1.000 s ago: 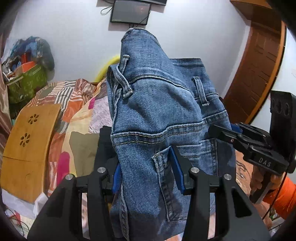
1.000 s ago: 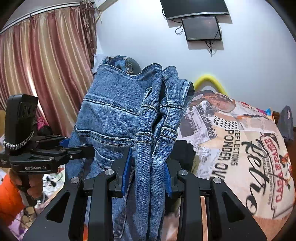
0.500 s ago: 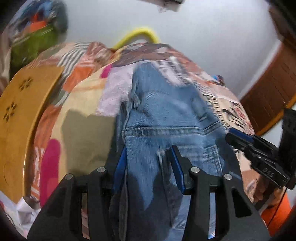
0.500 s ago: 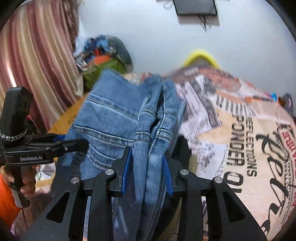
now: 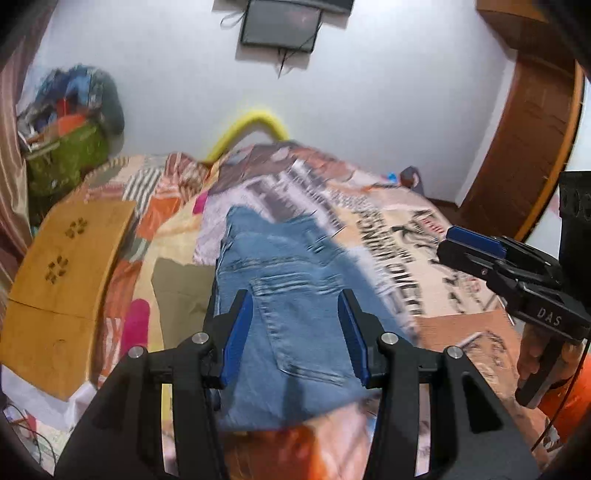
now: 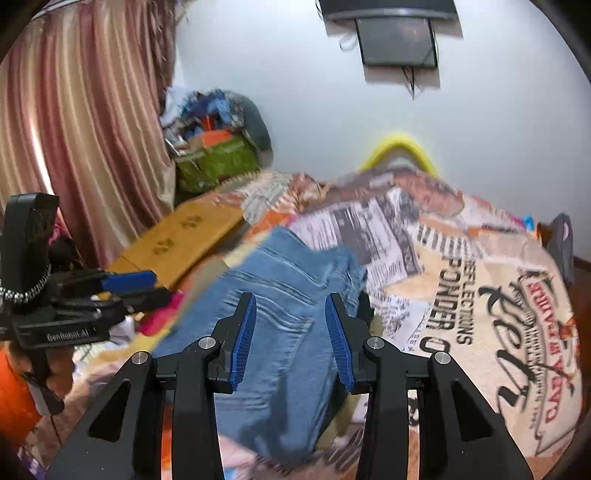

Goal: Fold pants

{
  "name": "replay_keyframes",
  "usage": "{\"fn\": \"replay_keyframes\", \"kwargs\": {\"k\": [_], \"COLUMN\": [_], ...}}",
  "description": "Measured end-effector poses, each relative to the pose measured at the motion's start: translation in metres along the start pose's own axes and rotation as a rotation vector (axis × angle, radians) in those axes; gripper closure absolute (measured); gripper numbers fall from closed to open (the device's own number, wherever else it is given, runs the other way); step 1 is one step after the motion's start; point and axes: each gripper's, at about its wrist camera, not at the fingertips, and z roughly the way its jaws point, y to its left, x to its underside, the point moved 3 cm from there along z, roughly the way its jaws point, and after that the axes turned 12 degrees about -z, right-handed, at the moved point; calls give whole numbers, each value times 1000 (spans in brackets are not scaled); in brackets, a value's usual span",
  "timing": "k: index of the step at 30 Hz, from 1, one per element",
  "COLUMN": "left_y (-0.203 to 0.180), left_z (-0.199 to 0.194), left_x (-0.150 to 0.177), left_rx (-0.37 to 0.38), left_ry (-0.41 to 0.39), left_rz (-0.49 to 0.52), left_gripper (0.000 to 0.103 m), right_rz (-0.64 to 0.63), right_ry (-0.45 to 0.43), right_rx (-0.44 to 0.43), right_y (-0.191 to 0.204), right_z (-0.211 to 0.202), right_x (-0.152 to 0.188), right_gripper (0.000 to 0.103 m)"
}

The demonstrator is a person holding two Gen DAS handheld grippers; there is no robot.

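The folded blue jeans (image 5: 280,251) lie flat on the printed bedspread (image 5: 424,258), a back pocket facing up. My left gripper (image 5: 293,295) hovers over them. Its blue pads look bare and the denim sits lower, beneath the gap. Seen from the right wrist, the jeans (image 6: 291,266) lie the same way under my right gripper (image 6: 290,299). Its jaws are opening and no fabric is pinched between the pads. Each gripper shows in the other view, the right gripper (image 5: 448,243) over the bedspread to the right of the jeans and the left gripper (image 6: 159,286) just beyond their left edge.
A wooden board (image 5: 62,280) leans at the bed's left side. Behind it, a green bag (image 5: 66,147) stands heaped with clothes beside a curtain (image 6: 74,129). A yellow hoop (image 5: 251,125) is at the bedhead, a screen (image 5: 280,26) hangs on the wall and a brown door (image 5: 524,147) is at right.
The jeans, held up in front of both cameras a second ago, came down and now lie on the bed. Both pairs of pads are off the denim.
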Motion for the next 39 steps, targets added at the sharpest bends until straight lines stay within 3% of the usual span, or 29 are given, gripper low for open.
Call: {"fn": "replay_keyframes", "kwargs": {"k": [4, 12, 19, 27, 29, 32, 39], "left_y": [-27, -76, -101, -114, -115, -116, -118], "left_z": [-60, -189, -272, -324, -330, -336, -341], "left_x": [4, 33, 74, 121, 129, 140, 152], "left_rx": [-18, 4, 2, 6, 6, -11, -25], "left_ry": [-82, -259, -391, -489, -503, -523, -541], "left_rz": [33, 105, 114, 107, 104, 108, 107], "left_gripper": [56, 55, 53, 33, 30, 16, 3], "right_rz": [-36, -44, -63, -60, -53, -58, -62], "right_ry": [-83, -222, -319, -397, -402, -420, -425], "right_rx": [18, 44, 79, 104, 110, 144, 204], "right_y": [31, 76, 109, 134, 135, 139, 147], "right_z": [-61, -169, -247, -292, -293, -301, -308], "right_x": [-14, -21, -11, 19, 23, 30, 40], "right_gripper": [53, 45, 44, 32, 24, 18, 0]}}
